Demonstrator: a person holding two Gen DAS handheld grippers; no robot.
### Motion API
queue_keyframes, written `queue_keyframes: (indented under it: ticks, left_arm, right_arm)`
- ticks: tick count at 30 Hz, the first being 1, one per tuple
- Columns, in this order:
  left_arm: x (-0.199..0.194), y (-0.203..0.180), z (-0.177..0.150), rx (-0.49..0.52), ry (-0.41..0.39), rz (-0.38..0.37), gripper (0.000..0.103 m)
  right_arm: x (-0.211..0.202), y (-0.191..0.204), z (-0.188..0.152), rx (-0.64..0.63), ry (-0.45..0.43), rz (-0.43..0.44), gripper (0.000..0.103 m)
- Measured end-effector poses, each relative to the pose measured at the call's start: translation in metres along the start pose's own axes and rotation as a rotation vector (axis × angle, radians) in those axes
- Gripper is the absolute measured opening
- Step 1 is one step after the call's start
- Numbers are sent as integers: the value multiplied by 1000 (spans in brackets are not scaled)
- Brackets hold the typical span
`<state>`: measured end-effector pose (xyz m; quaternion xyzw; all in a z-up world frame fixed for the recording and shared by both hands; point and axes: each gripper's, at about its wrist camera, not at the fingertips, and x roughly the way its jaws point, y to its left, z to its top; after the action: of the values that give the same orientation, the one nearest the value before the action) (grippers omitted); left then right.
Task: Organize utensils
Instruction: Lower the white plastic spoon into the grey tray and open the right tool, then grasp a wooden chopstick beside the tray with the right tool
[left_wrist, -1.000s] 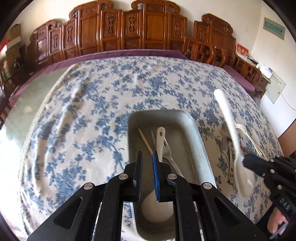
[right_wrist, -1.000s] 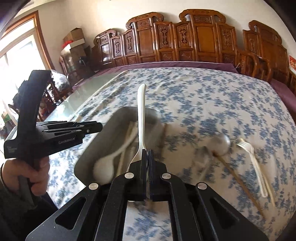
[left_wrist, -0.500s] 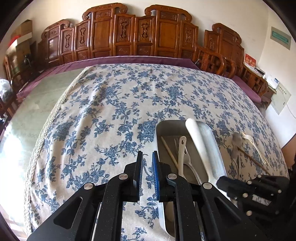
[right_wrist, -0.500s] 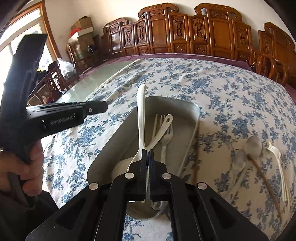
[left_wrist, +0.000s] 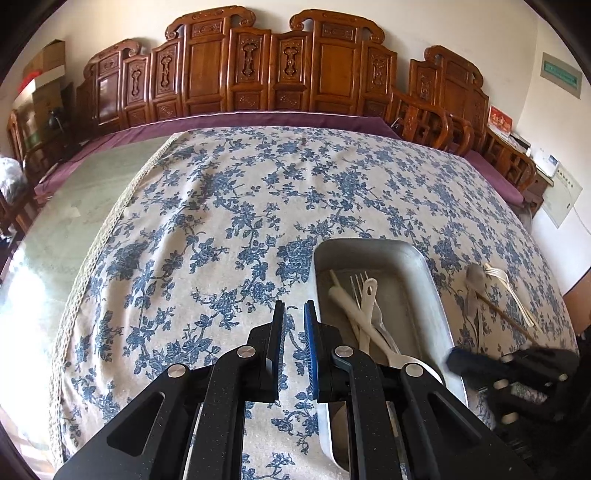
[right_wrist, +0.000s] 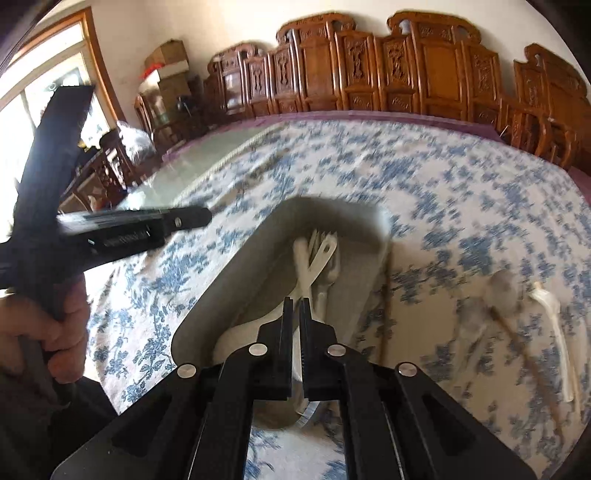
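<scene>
Resting in the tray (left_wrist: 436, 291), white spoons (left_wrist: 364, 325), right tool (right_wrist: 296, 317) empty.

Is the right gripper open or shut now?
Open. The right gripper shows a narrow gap between its fingers and holds nothing; the white spoon lies in the tray.

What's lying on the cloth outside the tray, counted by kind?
Grey spoons: 2
Brown chopstick: 1
White fork: 1, possibly a second beneath it
Total: 4
</scene>
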<state>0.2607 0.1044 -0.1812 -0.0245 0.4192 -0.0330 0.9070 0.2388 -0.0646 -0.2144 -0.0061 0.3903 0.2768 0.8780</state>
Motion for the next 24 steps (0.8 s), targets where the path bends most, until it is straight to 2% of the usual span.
queue_keyframes:
  ticks: [3,5,7,8,17,24]
  left_arm:
    - [0,-4,0,5,0,-11,9]
    - [-2,-8,-1,10,-6,-19,15]
    - [-4,-11,-2,14,-13,-24,18]
    - [-4,-13,-3,16,-14,-26,18]
    - [-12,-28,-13,36,-22,-21,18]
    - [-13,-30,-18,35,-15,-11,18]
  right_arm:
    - [-21,-16,-2,-20,-22,-41,6]
    - [-25,-25,-7,-43,-17,-78,6]
    - [-23,-34,-13,-49,3,-92,17]
    - [-21,-37,-16,-50,16,-98,19]
    - [16,-37,-47,-91,125,-94,19]
    - [33,-33,-56,-137,172,-154,18]
